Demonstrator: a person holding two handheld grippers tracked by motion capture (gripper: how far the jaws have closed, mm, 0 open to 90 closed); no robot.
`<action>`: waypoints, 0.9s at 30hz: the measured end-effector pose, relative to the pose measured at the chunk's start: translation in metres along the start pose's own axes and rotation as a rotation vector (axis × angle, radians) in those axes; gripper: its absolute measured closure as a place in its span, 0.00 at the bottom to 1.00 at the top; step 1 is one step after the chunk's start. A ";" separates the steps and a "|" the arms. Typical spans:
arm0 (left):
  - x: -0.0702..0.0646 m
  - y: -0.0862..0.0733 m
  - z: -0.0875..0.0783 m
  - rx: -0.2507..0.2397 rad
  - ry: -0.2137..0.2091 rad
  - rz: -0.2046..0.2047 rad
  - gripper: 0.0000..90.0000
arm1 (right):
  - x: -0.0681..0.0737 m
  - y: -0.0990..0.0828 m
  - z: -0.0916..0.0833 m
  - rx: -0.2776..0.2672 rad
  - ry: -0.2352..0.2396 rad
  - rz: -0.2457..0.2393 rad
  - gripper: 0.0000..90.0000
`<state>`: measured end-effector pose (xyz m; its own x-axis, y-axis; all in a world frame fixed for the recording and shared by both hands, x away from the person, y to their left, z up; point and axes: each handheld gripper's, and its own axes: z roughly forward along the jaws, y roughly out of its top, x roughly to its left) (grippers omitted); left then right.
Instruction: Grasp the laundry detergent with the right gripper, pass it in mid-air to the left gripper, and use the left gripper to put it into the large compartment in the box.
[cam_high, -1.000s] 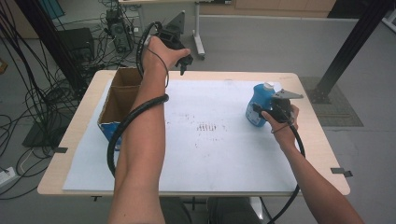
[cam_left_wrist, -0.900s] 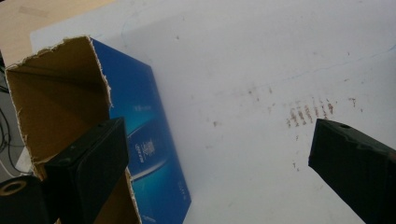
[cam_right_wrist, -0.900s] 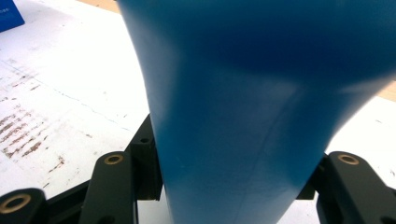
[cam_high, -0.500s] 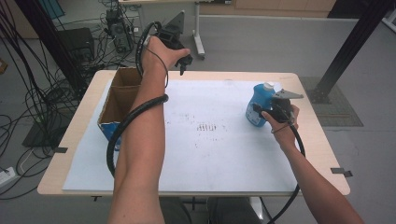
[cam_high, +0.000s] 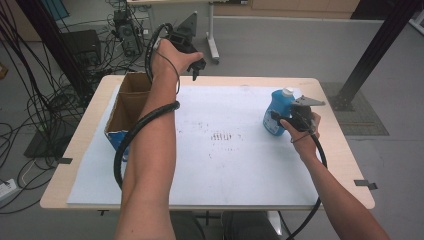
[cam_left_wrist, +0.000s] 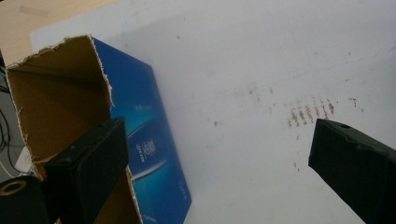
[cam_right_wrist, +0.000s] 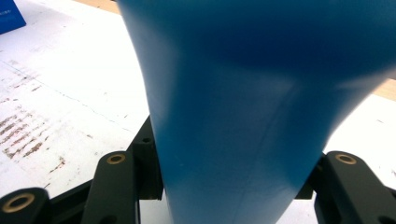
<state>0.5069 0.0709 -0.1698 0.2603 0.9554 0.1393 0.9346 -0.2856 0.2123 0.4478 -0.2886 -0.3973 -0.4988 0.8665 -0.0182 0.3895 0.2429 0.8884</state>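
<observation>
High view: blue bottle (cam_high: 276, 114) upright at tabletop (cam_high: 345, 165) right edge | right tongs (cam_high: 278, 119) clamped on its body | left tongs (cam_high: 196, 70) open, empty | we judged it smooth, slippery, squeezable; grip mid-body.

From my high view I looked forward and down over the whole table (cam_high: 330, 145). The left gripper view hung above the cardboard box (cam_left_wrist: 60, 98), facing down. The right gripper view sat tight against the blue bottle (cam_right_wrist: 252, 102). All shared the white mat (cam_high: 225, 165).

Blue bottle (cam_high: 274, 112), white cap; brown box (cam_high: 131, 107), blue side; white sheet (cam_high: 225, 165).
</observation>
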 end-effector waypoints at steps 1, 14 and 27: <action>0.000 0.000 -0.001 -0.001 0.000 -0.002 0.06 | 0.000 0.000 0.000 0.000 0.000 -0.001 0.50; -0.004 0.002 -0.003 -0.004 0.000 0.013 0.06 | 0.000 0.000 0.000 0.001 0.002 0.002 0.50; -0.004 0.003 0.000 0.002 -0.002 0.023 0.06 | -0.001 0.000 0.000 -0.003 0.007 -0.001 0.51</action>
<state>0.5090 0.0665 -0.1694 0.2826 0.9486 0.1425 0.9286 -0.3078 0.2071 0.4483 -0.2898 -0.3976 -0.5045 0.8633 -0.0156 0.3868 0.2421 0.8898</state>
